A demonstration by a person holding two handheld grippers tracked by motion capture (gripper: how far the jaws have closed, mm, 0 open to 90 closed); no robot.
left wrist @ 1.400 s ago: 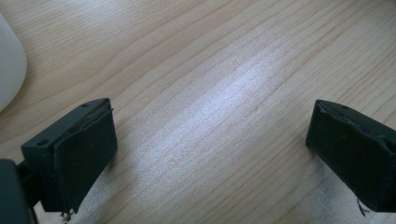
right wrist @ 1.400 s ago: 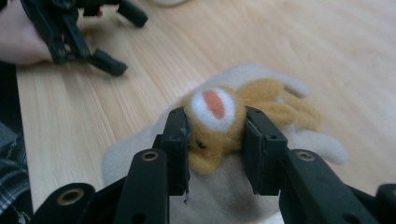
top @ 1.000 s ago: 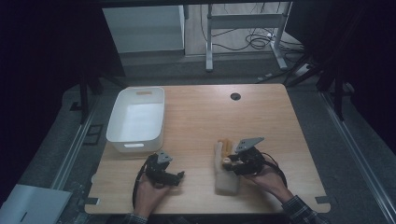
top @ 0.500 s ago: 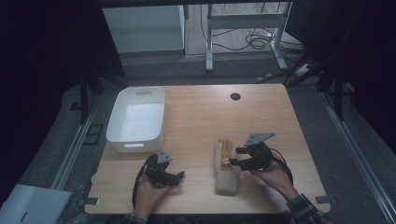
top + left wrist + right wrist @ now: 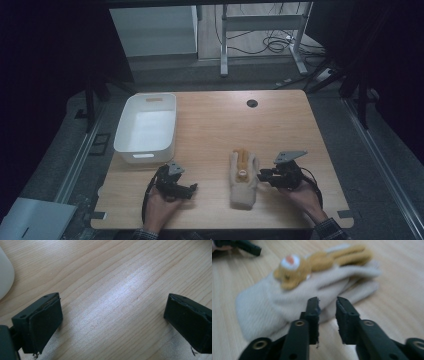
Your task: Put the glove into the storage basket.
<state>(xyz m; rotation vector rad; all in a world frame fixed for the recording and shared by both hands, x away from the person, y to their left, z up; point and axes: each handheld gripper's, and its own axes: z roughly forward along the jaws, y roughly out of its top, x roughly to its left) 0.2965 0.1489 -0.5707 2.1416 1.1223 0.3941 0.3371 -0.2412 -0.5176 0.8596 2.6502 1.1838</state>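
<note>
A cream knitted glove (image 5: pixel 243 186) lies flat near the table's front edge, with a small tan bear toy (image 5: pixel 242 162) on top of it. My right gripper (image 5: pixel 260 176) sits just right of the glove, pointing at it. In the right gripper view its jaws (image 5: pixel 327 301) stand narrowly apart with nothing between them, just short of the glove (image 5: pixel 269 305) and the bear (image 5: pixel 294 270). My left gripper (image 5: pixel 192 189) rests left of the glove. Its jaws (image 5: pixel 112 302) are wide open over bare wood.
A white plastic bin (image 5: pixel 145 127) stands at the table's left, and its rounded corner (image 5: pixel 5 277) shows in the left gripper view. A black grommet hole (image 5: pixel 252 103) sits near the far edge. The left gripper's jaw (image 5: pixel 239 246) shows beyond the glove.
My right gripper has drawn back to the right, off the glove's edge. The glove, the bear and my left gripper have stayed in place.
</note>
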